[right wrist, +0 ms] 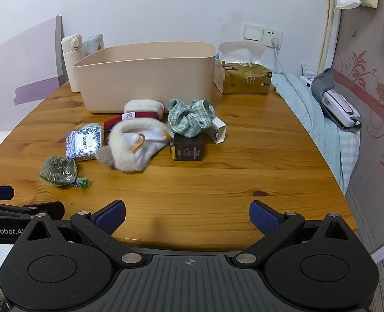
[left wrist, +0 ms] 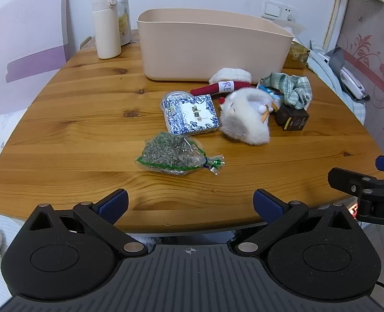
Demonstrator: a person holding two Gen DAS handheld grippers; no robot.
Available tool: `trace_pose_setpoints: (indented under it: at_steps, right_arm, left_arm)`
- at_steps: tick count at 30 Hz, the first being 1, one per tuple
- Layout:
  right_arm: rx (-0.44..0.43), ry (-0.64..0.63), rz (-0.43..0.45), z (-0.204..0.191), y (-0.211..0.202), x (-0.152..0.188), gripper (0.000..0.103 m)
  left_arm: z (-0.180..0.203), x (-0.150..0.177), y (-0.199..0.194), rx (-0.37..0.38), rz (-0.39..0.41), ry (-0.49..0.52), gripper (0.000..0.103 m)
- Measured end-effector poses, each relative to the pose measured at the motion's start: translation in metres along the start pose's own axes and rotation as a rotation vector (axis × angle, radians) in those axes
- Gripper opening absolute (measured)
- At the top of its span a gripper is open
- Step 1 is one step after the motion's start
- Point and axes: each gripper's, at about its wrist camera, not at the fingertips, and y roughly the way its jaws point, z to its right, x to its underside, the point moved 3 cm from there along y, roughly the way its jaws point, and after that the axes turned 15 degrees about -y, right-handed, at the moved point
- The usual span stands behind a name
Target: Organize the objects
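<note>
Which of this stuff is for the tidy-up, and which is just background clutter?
Job: beige bin, herb bag, blue-white packet, fluffy white item, red roll, checked cloth, dark box.
Probably clutter: thermos, tissue pack.

Glossy wood table [left wrist: 88, 119]; matt plastic bin [left wrist: 212, 49].

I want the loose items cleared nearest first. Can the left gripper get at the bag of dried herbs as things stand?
Probably yes. The left gripper is open and empty, and only bare table lies between it and the bag of dried herbs, which lies apart from the other clutter.
</note>
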Motion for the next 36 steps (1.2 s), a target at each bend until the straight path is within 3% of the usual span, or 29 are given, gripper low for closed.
trace_pose_setpoints:
  at_steps: [36]
  right_arm:
    - [0.0, -0.008, -0.01, -0.0008, 0.004, 0.0015, 0.103]
  left_arm:
    - [-0.0007, 0.0005, 0.0058, -0.003, -0.016, 0.001, 0.103]
